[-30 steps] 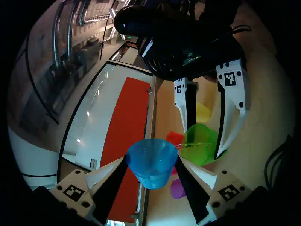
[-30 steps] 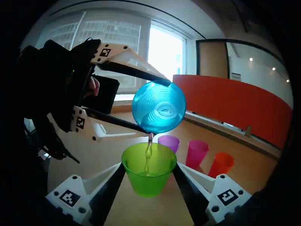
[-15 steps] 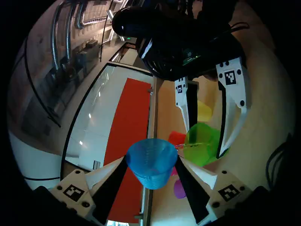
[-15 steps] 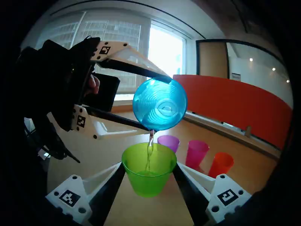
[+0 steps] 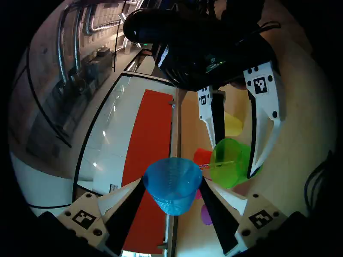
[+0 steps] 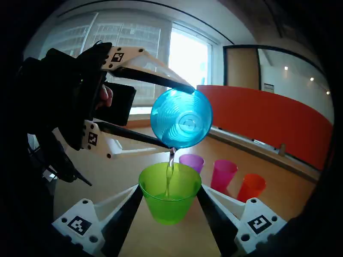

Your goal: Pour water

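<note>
Firmly, the left tongs (image 5: 173, 182) clamp a tipped blue cup (image 6: 181, 124). Water (image 6: 170, 165) falls into the green cup (image 6: 170, 205) gripped by the right tongs (image 6: 170, 188). Purple (image 6: 191, 162), pink (image 6: 224, 173) and orange cups (image 6: 251, 185) stand beyond, towards the tabletop's (image 6: 111, 175) far edge.

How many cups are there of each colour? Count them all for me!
blue cup: 1
green cup: 1
purple cup: 1
pink cup: 1
orange cup: 1
yellow cup: 1
Total: 6 cups
</note>
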### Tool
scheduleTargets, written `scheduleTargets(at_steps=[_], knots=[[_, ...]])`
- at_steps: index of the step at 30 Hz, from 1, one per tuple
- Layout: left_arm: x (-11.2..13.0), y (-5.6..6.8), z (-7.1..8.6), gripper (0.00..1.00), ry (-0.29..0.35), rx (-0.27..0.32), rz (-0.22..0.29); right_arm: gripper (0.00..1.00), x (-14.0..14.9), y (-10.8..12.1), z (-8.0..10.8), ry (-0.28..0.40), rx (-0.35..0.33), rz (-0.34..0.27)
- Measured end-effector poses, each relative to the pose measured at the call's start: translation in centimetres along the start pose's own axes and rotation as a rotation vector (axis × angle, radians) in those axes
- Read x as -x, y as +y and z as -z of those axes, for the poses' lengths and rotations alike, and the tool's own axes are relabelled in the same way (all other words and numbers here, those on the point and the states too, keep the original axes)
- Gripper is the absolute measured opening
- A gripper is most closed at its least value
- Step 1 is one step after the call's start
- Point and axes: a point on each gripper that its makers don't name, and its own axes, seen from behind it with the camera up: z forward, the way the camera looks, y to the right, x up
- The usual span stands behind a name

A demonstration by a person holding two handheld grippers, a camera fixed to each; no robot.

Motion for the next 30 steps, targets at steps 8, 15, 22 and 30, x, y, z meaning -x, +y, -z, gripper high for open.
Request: scheduleTargets(at_steps=[8,15,22,30], knots=[[0.0,-0.59,0.18,0.88,0.001,-0.007,-0.009,0.91,-0.03,0.02,0.02,0.0,0.001,0.001],[0.01,-0.8,0.18,0.88,0.002,-0.014,-0.018,0.91,-0.06,0.23,0.05,0.003,0.006,0.003],[-0.02,-0.83,0.04,0.88,0.001,-0.021,-0.038,0.91,-0.11,0.15,0.0,0.005,0.004,0.003],[-0.24,-0.73,0.0,0.88,0.004,-0.024,-0.048,0.91,-0.09,0.13,0.04,0.005,0.005,0.003]])
